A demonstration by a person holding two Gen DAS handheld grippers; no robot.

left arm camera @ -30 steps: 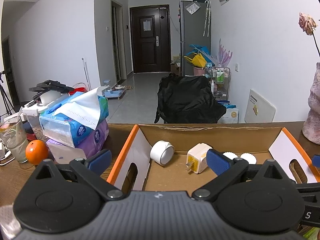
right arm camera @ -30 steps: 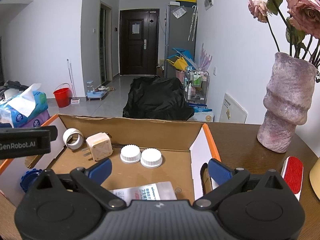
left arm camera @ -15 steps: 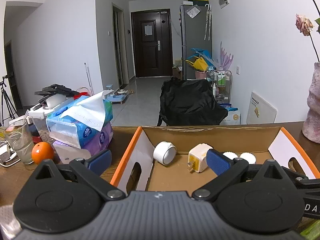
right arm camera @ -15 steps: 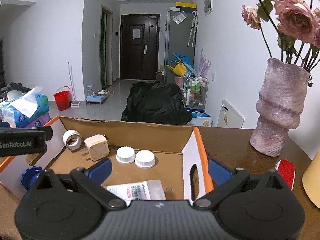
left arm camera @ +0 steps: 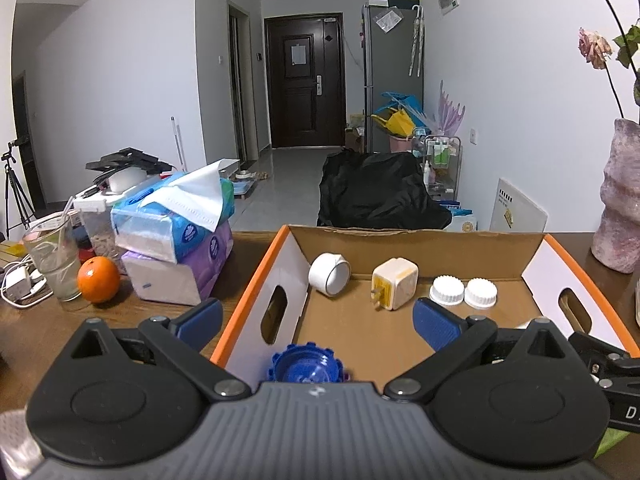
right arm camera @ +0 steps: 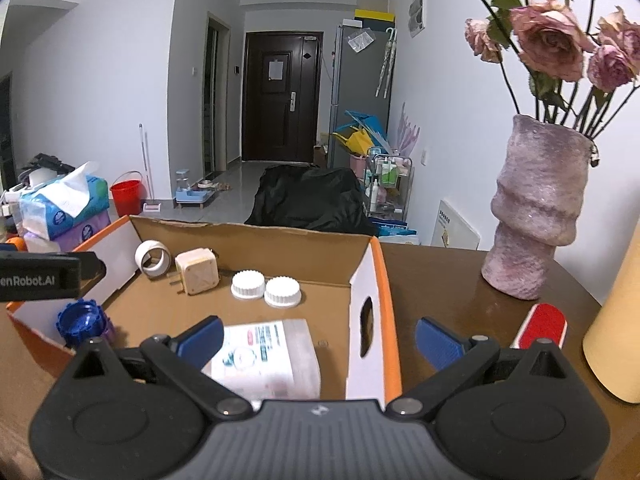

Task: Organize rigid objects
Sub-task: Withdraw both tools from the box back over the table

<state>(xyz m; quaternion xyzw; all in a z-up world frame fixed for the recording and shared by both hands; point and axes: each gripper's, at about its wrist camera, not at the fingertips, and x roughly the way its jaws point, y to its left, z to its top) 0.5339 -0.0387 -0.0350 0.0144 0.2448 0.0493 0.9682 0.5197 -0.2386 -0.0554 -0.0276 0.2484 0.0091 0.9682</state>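
Left tool [left arm camera: 316,322] and right tool [right arm camera: 320,336]: both wide open, empty, above orange-edged cardboard box [right arm camera: 382,280]; blue ribbed cap [left arm camera: 308,366] in box's near-left corner.

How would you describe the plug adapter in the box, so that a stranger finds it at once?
Look into the open cardboard box with orange edges on the wooden table. Near its back wall lies the cream plug adapter, between a white tape roll and two white ridged caps. Only it is cube-shaped, with metal prongs.
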